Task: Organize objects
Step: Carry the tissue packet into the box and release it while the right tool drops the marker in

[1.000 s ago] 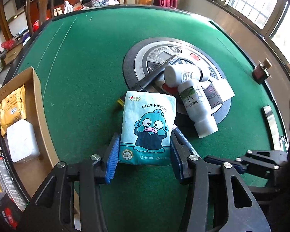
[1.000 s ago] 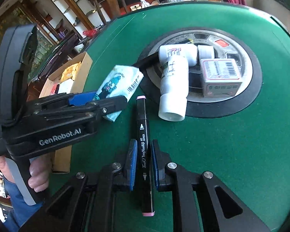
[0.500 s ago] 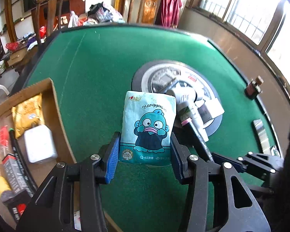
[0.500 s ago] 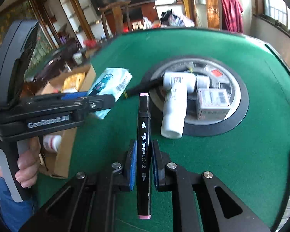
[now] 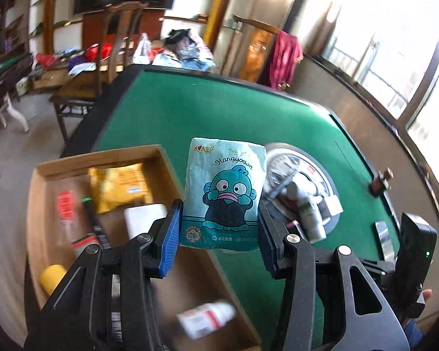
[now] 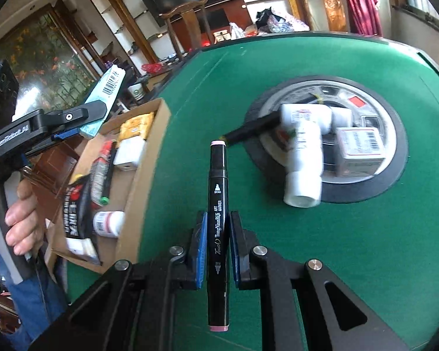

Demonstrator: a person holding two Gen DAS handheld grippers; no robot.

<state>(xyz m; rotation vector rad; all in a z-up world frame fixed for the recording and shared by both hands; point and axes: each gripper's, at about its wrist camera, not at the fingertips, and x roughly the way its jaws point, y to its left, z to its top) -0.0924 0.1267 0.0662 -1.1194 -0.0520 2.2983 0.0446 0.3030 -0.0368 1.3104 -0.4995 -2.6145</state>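
Observation:
My left gripper is shut on a light blue tissue pack with a cartoon fish and holds it in the air above the right wall of the cardboard box. The pack also shows in the right wrist view, high over the box. My right gripper is shut on a black art marker with pink ends, lifted above the green table. White bottles and a small carton lie on the round centre plate.
The box holds a yellow packet, a white block, a small bottle and pens. Another black marker lies at the plate's left edge. A small dark bottle stands near the table's right rim.
Both grippers have risen and moved left towards the box. The tissue pack now hangs over the box's right wall, and the marker is higher above the table.

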